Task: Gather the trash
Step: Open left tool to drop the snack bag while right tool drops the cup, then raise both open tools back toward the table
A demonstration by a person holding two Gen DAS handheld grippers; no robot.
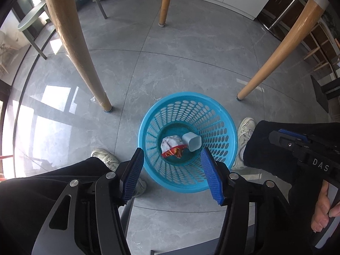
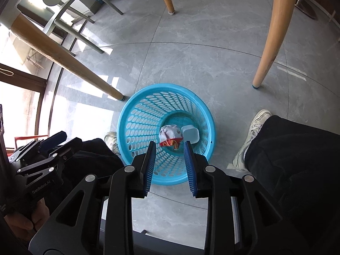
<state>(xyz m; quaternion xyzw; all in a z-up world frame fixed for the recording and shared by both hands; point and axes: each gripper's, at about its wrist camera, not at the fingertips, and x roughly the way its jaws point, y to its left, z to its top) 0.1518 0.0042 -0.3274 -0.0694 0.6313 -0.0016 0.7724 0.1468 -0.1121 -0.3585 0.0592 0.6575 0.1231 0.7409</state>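
A blue perforated basket (image 1: 221,114) stands on the grey tiled floor between the person's feet; it also shows in the right wrist view (image 2: 136,114). In its bottom lie a crumpled white and red wrapper (image 1: 172,145) (image 2: 170,135) and a small pale blue cup (image 1: 192,141) (image 2: 190,135) on its side. My left gripper (image 1: 172,154) is open and empty above the basket's near rim. My right gripper (image 2: 170,145) is open and empty above the basket too. The right gripper shows at the right edge of the left wrist view (image 1: 289,135).
Wooden table legs (image 1: 85,63) (image 1: 276,53) (image 2: 274,31) stand around the basket. The person's white shoes (image 1: 244,131) (image 1: 106,159) flank it. A green chair (image 2: 63,4) stands at the far left. A small white scrap (image 1: 93,99) lies by the left table leg.
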